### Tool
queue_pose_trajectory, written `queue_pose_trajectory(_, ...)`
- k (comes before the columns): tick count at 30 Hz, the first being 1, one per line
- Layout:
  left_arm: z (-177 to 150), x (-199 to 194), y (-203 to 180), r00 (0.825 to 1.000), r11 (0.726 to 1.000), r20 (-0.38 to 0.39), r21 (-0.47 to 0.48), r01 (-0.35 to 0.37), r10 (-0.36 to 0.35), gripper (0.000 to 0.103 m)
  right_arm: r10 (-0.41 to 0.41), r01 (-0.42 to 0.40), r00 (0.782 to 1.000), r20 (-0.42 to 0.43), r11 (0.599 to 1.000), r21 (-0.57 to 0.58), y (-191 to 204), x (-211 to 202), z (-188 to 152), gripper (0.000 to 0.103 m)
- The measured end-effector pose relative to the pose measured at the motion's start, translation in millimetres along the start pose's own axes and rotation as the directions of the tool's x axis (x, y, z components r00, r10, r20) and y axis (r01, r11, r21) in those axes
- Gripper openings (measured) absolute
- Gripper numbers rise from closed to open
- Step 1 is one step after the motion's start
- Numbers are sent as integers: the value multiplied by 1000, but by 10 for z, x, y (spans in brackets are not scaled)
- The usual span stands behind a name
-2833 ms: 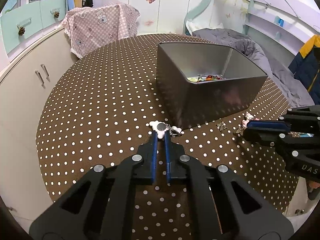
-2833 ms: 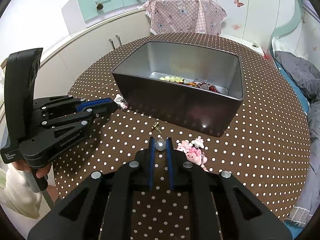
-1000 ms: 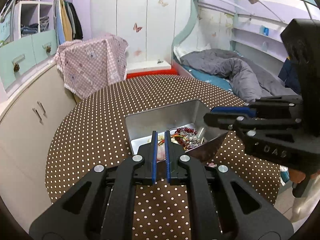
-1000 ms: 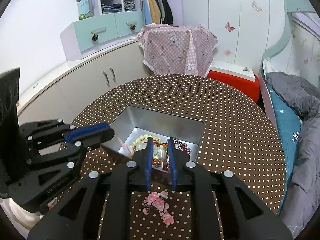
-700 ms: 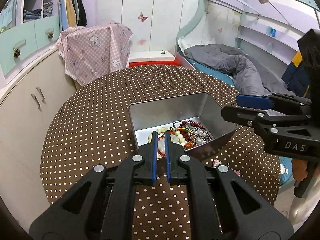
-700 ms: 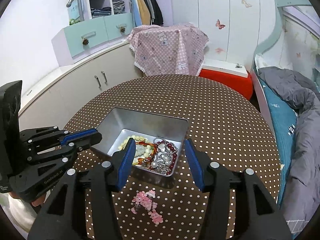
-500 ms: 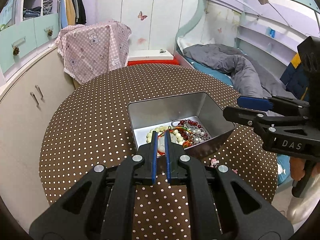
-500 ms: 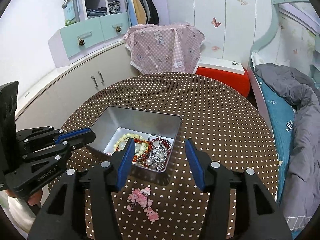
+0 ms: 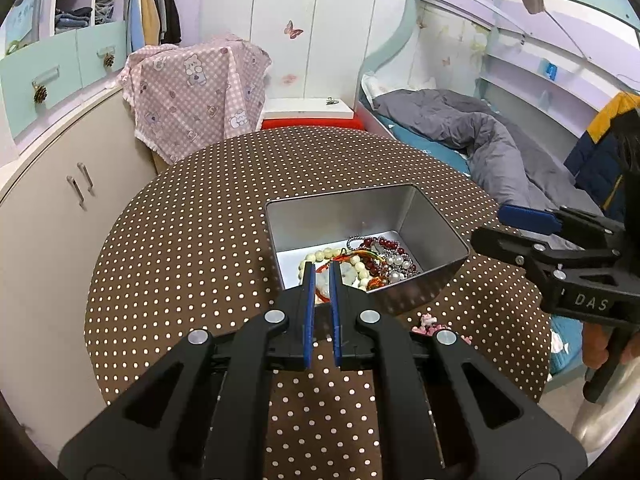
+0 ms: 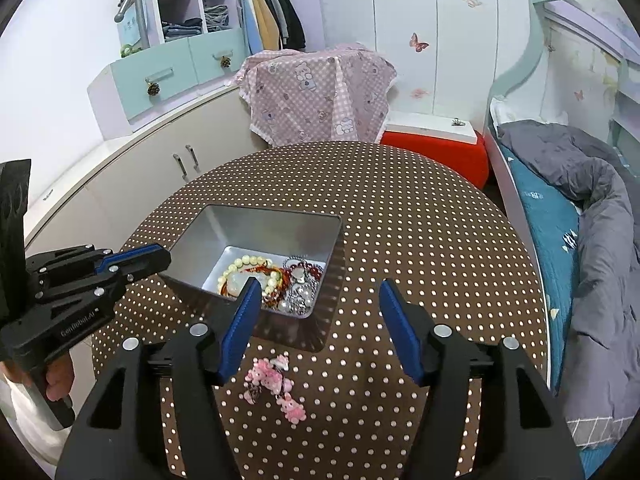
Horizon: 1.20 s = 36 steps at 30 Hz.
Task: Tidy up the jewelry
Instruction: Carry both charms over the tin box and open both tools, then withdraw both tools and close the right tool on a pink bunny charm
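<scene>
You lifted both claws higher; your right claw (image 10: 316, 292) is wide apart, your left claw (image 9: 320, 276) pinched together above the tin (image 9: 436, 232).

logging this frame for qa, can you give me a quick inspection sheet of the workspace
surface: round table in a brown polka-dot cloth.
job's things: metal tin holds beaded bracelets; pink charms lie on the cloth in front of the tin.
clutter: nothing seen.
grippers: left gripper nearly closed above the tin's near edge, nothing visibly held; right gripper wide open, empty.
cables: nothing seen.
surroundings: pink bear-print cloth, cabinets, bed with grey duvet.
</scene>
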<state>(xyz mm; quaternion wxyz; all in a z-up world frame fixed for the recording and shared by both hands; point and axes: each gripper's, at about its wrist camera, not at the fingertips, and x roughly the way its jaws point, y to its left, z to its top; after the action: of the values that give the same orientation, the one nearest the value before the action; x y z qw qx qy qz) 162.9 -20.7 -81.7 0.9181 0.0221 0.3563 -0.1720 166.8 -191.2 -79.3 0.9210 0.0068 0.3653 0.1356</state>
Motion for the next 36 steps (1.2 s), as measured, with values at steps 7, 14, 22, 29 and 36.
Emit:
queue_pose_trajectory(7, -72, -41, 8, 1000, 1000, -20, -10, 1, -1, 8, -18, 19, 999, -32, 1000, 25, -65, -49, -214, 60)
queue_pose_trajectory(14, -188, -104, 38, 999, 1000, -47, -26, 11, -12, 20, -23, 26, 994, -104, 999, 31, -67, 40, -463, 60)
queue_pose_trajectory(22, -327, -144, 14, 999, 1000, -35, -14, 16, -16, 73, 17, -19, 986, -167, 1000, -13, 108, 173, -666, 48)
queue_pose_trajectory(29, -468, 52, -8, 994, 1000, -102, -15, 25, -26, 73, -26, 9, 983, -183, 995, -94, 250, 270, -761, 21)
queue_pose_trajectory(36, -503, 233, -110, 990, 998, -130, 14, 58, -56, 73, -25, 8, 983, -182, 996, -94, 201, 241, -792, 14)
